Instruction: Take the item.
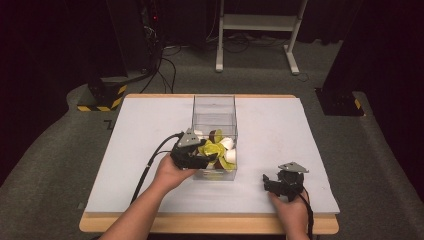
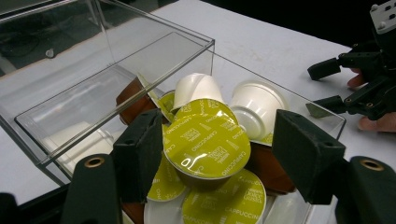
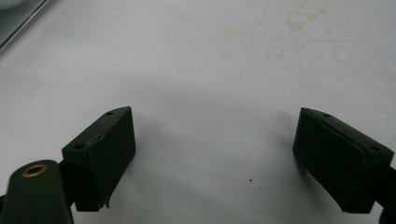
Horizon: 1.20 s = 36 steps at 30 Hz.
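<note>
A clear plastic box stands open-topped at the table's middle, its near end heaped with coffee capsules. Most have lime-green "cappuccino" lids, with two white ones and a brown one among them. My left gripper reaches over the box's near left corner. Its jaws stand open on either side of the topmost green-lidded capsule, the right jaw clearly apart from it. My right gripper rests open low over the bare white tabletop, right of the box, with nothing between its fingers.
The far half of the box holds no capsules. The table's wooden front edge runs close behind both hands. On the floor beyond the table are a white frame stand, cables and a yellow-and-black striped base.
</note>
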### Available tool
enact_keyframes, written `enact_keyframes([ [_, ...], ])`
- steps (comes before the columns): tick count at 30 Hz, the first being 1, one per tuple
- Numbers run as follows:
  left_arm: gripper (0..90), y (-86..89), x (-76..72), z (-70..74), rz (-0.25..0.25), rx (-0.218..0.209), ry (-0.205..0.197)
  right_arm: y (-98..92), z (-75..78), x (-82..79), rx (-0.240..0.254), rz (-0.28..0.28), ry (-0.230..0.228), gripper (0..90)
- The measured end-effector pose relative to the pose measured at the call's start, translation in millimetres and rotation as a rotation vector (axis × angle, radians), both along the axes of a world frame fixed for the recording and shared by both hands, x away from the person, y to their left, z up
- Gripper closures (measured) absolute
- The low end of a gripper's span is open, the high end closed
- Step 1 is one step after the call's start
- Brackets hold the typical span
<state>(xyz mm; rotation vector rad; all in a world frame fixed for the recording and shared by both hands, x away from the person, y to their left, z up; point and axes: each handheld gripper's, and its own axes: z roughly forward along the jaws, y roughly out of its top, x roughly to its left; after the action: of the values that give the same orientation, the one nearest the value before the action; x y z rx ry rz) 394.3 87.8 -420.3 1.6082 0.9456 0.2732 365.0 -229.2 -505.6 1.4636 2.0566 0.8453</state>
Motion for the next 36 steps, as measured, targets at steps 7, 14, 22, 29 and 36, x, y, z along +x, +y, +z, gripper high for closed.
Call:
enact_keyframes([
  [7, 34.1, -5.0, 3.7, -1.5, -0.001, 0.008, 0.005, 0.3, 0.1, -0.3, 0.000, -0.002, 0.002, 13.0],
  [14, 34.2, -7.9, 7.8, -3.4, -0.006, 0.034, 0.009, 0.3, 0.1, -0.2, -0.002, 0.000, 0.000, 13.0],
  [22, 32.7, -10.4, 12.3, -9.0, -0.007, 0.058, 0.032, -0.2, 0.0, 0.2, 0.001, 0.001, 0.000, 12.9],
  [29, 31.0, -13.3, 13.1, -12.3, 0.001, 0.071, 0.031, -0.3, 0.0, 0.2, 0.002, 0.002, 0.001, 12.9],
  [36, 33.0, -14.7, 12.6, -15.2, 0.004, 0.099, 0.021, -0.2, 0.0, 0.1, 0.001, 0.002, 0.000, 12.9],
])
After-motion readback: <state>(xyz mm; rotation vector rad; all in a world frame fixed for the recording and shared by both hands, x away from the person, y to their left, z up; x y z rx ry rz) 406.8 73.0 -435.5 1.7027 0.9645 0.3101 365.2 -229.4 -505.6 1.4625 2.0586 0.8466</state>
